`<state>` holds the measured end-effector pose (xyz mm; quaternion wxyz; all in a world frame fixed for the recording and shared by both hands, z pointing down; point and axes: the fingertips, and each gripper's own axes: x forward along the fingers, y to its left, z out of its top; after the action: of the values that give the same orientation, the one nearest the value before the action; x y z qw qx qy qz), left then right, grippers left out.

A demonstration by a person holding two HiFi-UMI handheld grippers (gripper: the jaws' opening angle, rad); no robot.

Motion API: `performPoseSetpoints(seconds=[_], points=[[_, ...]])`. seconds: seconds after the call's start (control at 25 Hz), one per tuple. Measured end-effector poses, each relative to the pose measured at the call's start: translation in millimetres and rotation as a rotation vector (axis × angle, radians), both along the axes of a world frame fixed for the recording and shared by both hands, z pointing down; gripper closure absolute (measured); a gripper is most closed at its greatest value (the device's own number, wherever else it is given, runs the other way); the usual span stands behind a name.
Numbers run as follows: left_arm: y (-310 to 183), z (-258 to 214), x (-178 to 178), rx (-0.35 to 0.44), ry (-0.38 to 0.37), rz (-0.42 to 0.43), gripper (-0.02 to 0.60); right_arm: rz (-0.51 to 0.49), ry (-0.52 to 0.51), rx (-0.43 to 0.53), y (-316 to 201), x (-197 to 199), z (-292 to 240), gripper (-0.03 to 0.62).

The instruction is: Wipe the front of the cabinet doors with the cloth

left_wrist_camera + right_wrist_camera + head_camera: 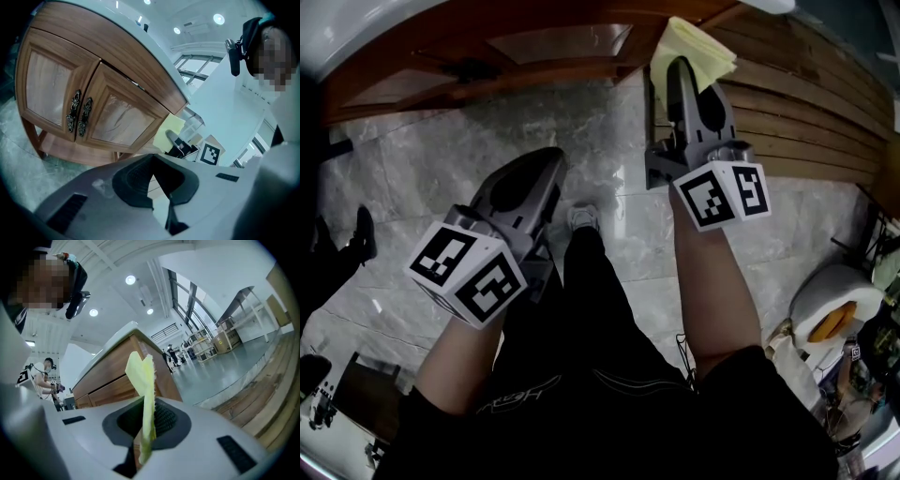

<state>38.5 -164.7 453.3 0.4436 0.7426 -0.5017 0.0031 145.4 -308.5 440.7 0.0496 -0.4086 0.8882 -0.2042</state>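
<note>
cloth: yellow cloth (143,380) is gripped on edge in the right tongs (149,427), with most of it sticking out past the tips
cloth location: at the right end of the cabinet (140,61), low near the corner; can't tell if it touches the wood
left tongs: left tongs (157,185) have the tips together with nothing between them; they hang lower and to the left, off the cabinet
step: looks like the approach or the very start, with the cloth at the corner and not on a door face
doors: left door (47,84) and right door (117,117) are both closed, fronts facing out
next move: probably swing the right tongs left and turn them so the cloth lies flat on the right door panel, then sweep across to the left door
edges: ornate handles (78,114) sit at the centre seam and could snag the cloth; raised frames run round each panel; the top overhangs above
room: the marble floor (422,178) in front is open and gives space to sweep; the person's leg (591,272) is between the tongs; the wooden slats (811,103) to the right are close to the cloth side
</note>
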Motion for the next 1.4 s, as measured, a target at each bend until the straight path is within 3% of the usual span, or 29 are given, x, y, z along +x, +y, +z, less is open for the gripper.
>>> performPoseSetpoints(seconds=[0.4, 0.6, 0.88, 1.4], points=[[1.0, 3.8, 26.0, -0.004, 0.007, 0.008, 0.575, -0.009, 0.01, 0.005, -4.5, 27.2, 0.3, 0.553], [13.3, 17.0, 16.1, -0.033, 0.016, -0.013, 0.575, -0.052, 0.039, 0.042, 8.2, 18.8, -0.2, 0.553], [28.2, 27.9, -29.8, -0.055, 0.025, -0.088, 0.575, -0.134, 0.056, 0.033, 37.2, -26.3, 12.4, 0.553], [52.0, 24.7, -106.9, -0.059, 0.033, -0.173, 0.575, -0.41, 0.128, 0.073, 86.5, -152.8, 24.0, 0.553]])
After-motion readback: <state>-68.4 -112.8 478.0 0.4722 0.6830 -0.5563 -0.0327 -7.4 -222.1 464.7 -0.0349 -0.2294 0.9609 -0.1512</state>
